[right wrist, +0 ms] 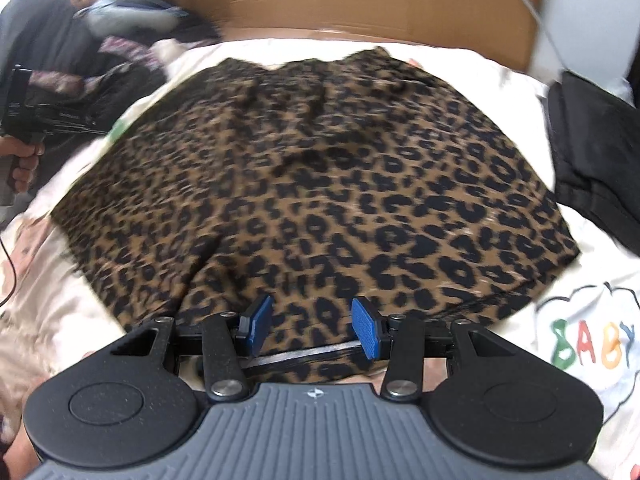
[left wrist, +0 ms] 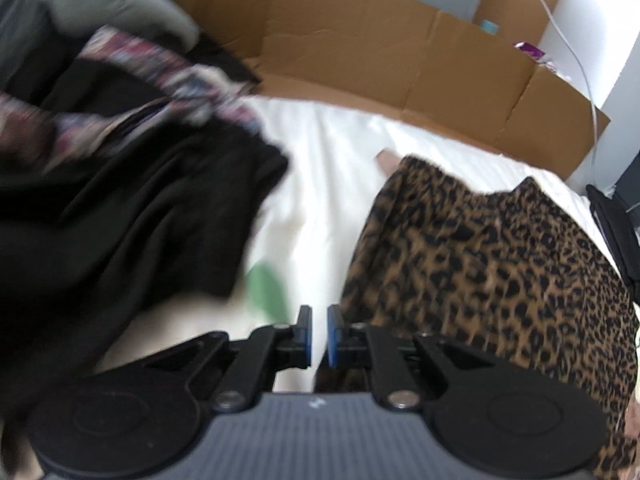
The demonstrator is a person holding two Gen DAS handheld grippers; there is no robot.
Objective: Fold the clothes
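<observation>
The left gripper (left wrist: 319, 336) hovers over a white sheet (left wrist: 320, 184), its blue pads close together with a narrow gap and nothing between them. A leopard-print garment (left wrist: 500, 256) lies just right of it. A blurred pile of dark clothes (left wrist: 120, 208) sits left; cardboard (left wrist: 360, 48) stands behind.

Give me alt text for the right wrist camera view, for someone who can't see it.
A leopard-print garment lies spread on a white bed sheet, with the right claw open just above its near edge. At far left, a hand holds the left claw; cardboard stands behind the bed.
</observation>
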